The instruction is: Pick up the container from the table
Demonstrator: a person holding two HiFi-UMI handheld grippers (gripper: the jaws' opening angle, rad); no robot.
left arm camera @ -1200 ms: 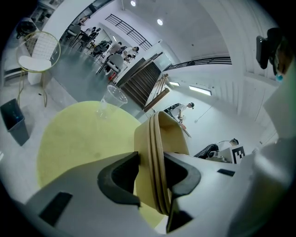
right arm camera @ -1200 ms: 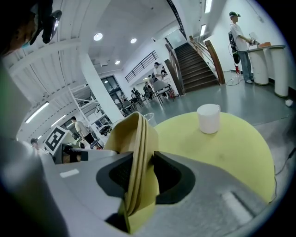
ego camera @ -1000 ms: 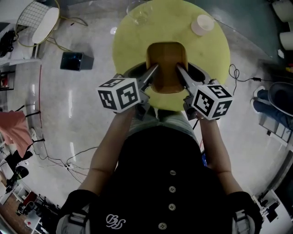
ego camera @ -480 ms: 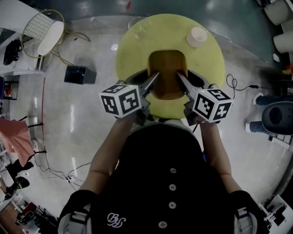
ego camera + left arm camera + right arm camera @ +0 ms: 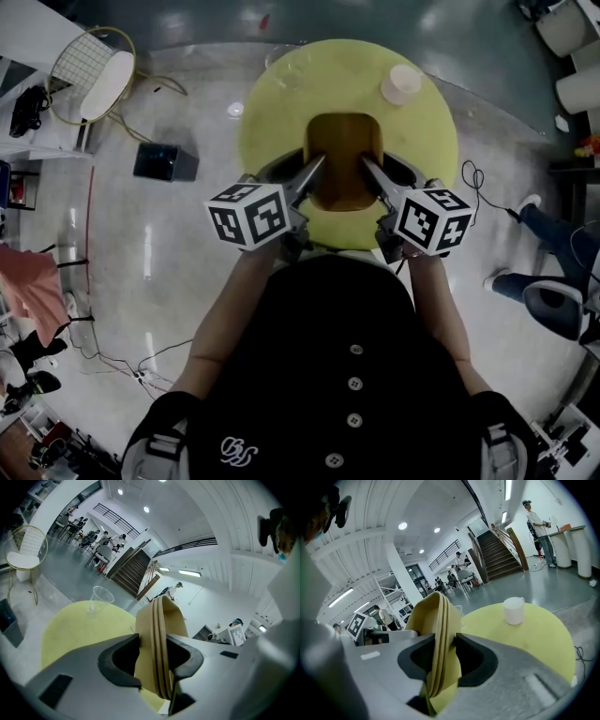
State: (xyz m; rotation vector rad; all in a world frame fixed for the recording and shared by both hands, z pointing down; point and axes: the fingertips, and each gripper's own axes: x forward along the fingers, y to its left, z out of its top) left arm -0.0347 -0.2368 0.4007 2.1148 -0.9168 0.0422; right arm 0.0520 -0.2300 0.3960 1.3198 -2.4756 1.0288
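Observation:
A brown, rounded-rectangular container point(image 5: 344, 155) hangs just above the round yellow table point(image 5: 422, 141), held from both sides. My left gripper point(image 5: 314, 171) is shut on its left rim, and my right gripper point(image 5: 371, 171) is shut on its right rim. In the left gripper view the layered brown rim point(image 5: 159, 630) stands upright between the dark pads of that gripper point(image 5: 157, 660). The right gripper view shows the opposite rim point(image 5: 438, 620) pinched the same way in the right gripper point(image 5: 449, 660).
A clear plastic cup point(image 5: 286, 66) stands at the table's far left edge and a white cup point(image 5: 401, 84) at its far right. On the floor are a wire chair point(image 5: 94, 61), a dark box point(image 5: 164, 161), cables and a passer-by's legs point(image 5: 544, 244).
Both grippers keep their hold on the container, and its left side has risen slightly. The passer-by at the right has stepped along the floor.

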